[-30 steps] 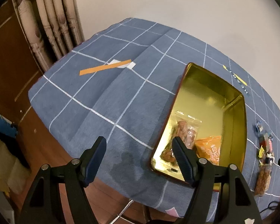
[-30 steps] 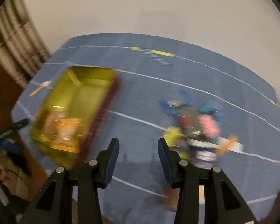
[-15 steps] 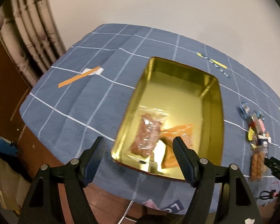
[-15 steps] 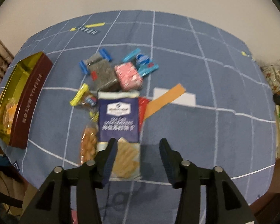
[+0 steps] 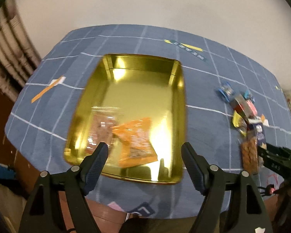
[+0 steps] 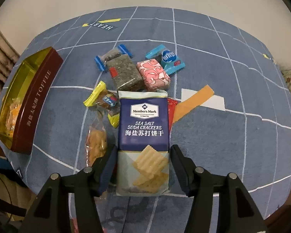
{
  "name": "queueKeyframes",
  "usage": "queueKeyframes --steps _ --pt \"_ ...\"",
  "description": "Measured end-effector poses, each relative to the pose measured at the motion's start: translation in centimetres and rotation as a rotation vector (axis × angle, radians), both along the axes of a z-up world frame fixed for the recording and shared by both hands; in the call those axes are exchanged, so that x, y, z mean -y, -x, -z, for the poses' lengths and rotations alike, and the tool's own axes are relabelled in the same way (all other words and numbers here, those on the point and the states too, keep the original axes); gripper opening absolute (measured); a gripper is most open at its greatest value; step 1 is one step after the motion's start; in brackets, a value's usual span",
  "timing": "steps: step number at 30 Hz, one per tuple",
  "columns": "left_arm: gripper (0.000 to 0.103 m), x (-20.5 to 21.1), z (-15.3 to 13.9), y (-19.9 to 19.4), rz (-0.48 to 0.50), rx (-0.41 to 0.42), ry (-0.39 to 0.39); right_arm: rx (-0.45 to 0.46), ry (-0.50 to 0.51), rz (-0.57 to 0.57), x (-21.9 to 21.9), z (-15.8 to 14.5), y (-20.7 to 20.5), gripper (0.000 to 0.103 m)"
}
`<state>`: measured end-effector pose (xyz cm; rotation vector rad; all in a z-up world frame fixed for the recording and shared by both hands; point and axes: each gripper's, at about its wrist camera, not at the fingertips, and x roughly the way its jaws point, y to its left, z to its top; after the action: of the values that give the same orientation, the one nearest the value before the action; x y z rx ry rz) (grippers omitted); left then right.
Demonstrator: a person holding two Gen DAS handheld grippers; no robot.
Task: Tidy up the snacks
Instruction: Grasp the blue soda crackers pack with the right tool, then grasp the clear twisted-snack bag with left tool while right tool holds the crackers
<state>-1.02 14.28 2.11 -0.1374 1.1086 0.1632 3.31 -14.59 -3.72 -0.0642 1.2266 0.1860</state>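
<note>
A gold tin point(image 5: 176, 116) with dark red sides point(image 6: 35, 108) lies on the blue checked cloth. It holds an orange packet point(image 5: 135, 141) and a clear packet of brown snacks point(image 5: 102, 128). My left gripper point(image 5: 144, 160) is open and empty over the tin's near edge. My right gripper point(image 6: 142, 165) is open, its fingers on either side of a blue soda cracker pack point(image 6: 143, 136). Behind that pack lie a dark seaweed bar point(image 6: 124, 71), a pink packet point(image 6: 155, 75), a blue candy point(image 6: 167, 58), a yellow-ended candy point(image 6: 104, 101) and a clear bag of orange crackers point(image 6: 97, 143).
Orange and white tape strips lie on the cloth point(image 6: 196, 99) point(image 5: 48, 91). A "HEART" label point(image 6: 100, 26) sits at the far side. The table's near edge drops off just under both grippers. A curtain point(image 5: 7, 58) hangs at the left.
My left gripper swung right and now faces the tin squarely. My right gripper moved forward and down, so the cracker pack now sits between its open fingers.
</note>
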Motion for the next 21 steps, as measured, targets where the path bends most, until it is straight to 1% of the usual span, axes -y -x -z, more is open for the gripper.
queueKeyframes --steps 2,3,10,17,21 --pt "0.074 1.2 0.2 -0.3 0.028 -0.008 -0.002 -0.007 -0.001 0.007 0.3 0.3 -0.2 0.054" --pt "0.074 1.8 0.3 -0.5 0.041 -0.013 0.006 -0.009 -0.007 0.01 0.5 0.4 -0.3 0.051" --pt "0.074 5.7 1.1 -1.9 0.117 -0.049 0.05 0.008 -0.051 0.031 2.1 -0.1 0.0 0.051" --pt "0.074 9.8 2.1 -3.2 0.18 -0.096 0.118 0.047 -0.042 0.08 4.9 -0.5 0.3 0.051" --pt "0.074 12.1 2.4 -3.9 0.215 -0.104 0.147 0.051 -0.026 0.116 7.0 -0.3 0.5 0.051"
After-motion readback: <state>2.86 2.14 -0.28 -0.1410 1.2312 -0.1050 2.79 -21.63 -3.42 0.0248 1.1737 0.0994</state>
